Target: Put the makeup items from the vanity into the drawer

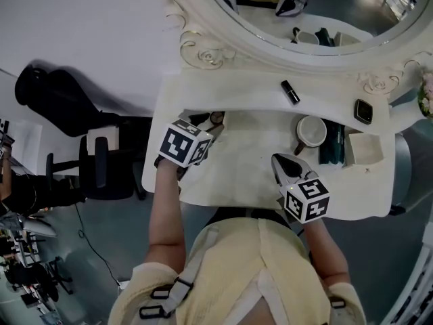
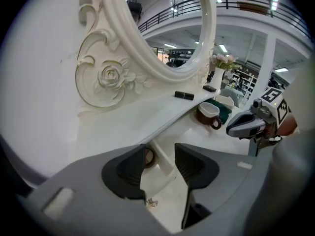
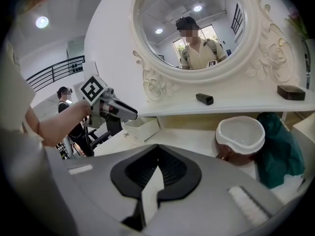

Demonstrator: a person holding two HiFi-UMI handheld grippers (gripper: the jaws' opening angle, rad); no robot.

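A small white drawer [image 2: 164, 161] stands pulled out under the vanity shelf. In it lies a round brown makeup pot [image 2: 148, 157]. My left gripper [image 2: 160, 170] hangs just above the drawer, open, with nothing between its pads. On the shelf [image 1: 237, 93] lie a black lipstick tube [image 1: 290, 91] and a black compact [image 1: 363, 111]. My right gripper [image 1: 277, 161] is shut and empty over the tabletop, near the front edge. From the right gripper view I see the drawer [image 3: 141, 128] below the left gripper [image 3: 120, 111], and the lipstick tube [image 3: 204, 99].
A brown mug [image 1: 311, 132] with a white inside stands on the tabletop, with a green cloth [image 1: 333, 149] and a white box [image 1: 365, 147] to its right. A large ornate mirror [image 1: 223, 46] rises behind the shelf. A black chair [image 1: 101, 168] stands to the left.
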